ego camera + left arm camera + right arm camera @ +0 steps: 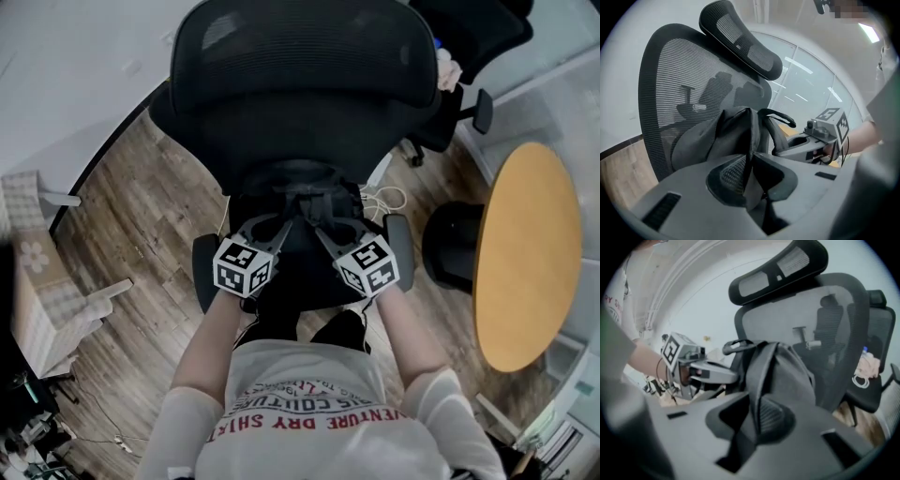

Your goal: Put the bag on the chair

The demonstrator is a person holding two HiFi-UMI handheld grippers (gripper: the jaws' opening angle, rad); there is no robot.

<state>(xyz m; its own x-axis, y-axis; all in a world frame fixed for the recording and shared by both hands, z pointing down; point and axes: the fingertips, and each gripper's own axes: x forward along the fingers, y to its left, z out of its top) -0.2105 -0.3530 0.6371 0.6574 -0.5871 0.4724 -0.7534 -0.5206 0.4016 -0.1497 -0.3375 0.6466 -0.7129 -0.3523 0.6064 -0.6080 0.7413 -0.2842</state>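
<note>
While left gripper (284, 223) and right gripper (322, 228) narrowly pinched straps (751, 140) of the bag (708, 138), resting just ahead on the chair (300, 84), release seemed next.

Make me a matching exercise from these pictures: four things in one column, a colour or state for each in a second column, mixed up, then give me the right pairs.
Things:
1. bag
2. round table
3. cable
4. headrest

Descriptions:
A. orange-tan top
B. black mesh, curved
C. dark grey, held by its straps
D. white, coiled on the floor

Pairs: 1-C, 2-A, 3-D, 4-B
</note>
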